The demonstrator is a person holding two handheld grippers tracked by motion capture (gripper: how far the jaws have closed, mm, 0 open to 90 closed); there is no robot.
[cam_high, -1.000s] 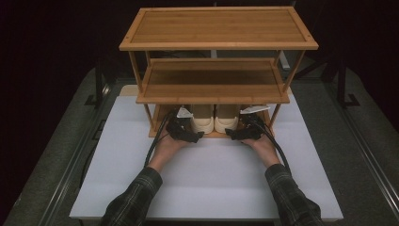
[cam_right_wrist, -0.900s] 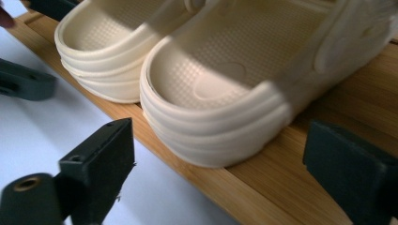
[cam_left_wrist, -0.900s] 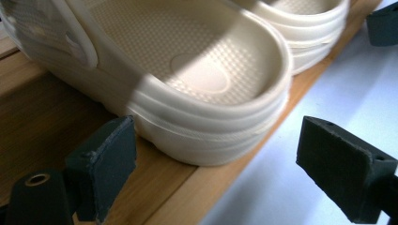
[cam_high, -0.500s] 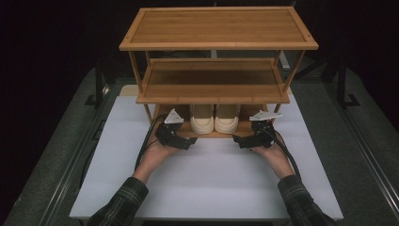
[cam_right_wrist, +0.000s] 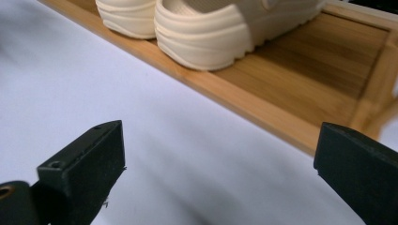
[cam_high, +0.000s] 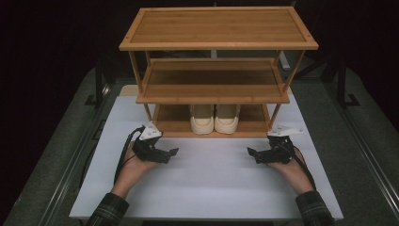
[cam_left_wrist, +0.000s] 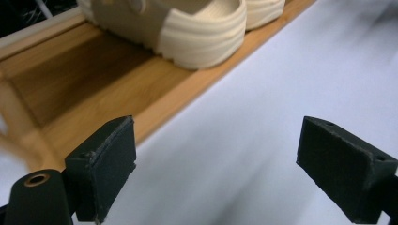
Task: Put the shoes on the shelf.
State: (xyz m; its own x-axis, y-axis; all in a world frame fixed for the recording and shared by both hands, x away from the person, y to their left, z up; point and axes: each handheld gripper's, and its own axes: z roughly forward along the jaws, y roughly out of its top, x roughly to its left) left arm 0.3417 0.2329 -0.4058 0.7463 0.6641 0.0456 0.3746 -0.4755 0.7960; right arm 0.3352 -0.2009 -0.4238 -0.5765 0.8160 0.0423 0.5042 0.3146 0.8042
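A white table top carries everything, and on its far half stands one bamboo shoe rack with three shelves, one above the other. The top and middle shelves are bare wood. On the bottom shelf, about at its middle, sits one pair of cream shoes: the left shoe and the right shoe stand side by side, touching or nearly so, heels toward the person.

Two hands come in from the near edge, each in a plaid sleeve and each holding one gripper. The left gripper lies over the white surface just in front of the rack's left front corner, its jaws turned inward toward the centre; the shoes are beyond it and to its right, apart from it. In the left gripper view its jaws stand wide with only table between them, the left shoe up ahead on the shelf edge.

The right gripper mirrors it near the rack's right front corner, also pointing inward, with the shoes beyond and to its left. Its jaws have just been opening and now stand wide, nothing between them; the right gripper view shows the right shoe on the shelf ahead, clear of the jaws.
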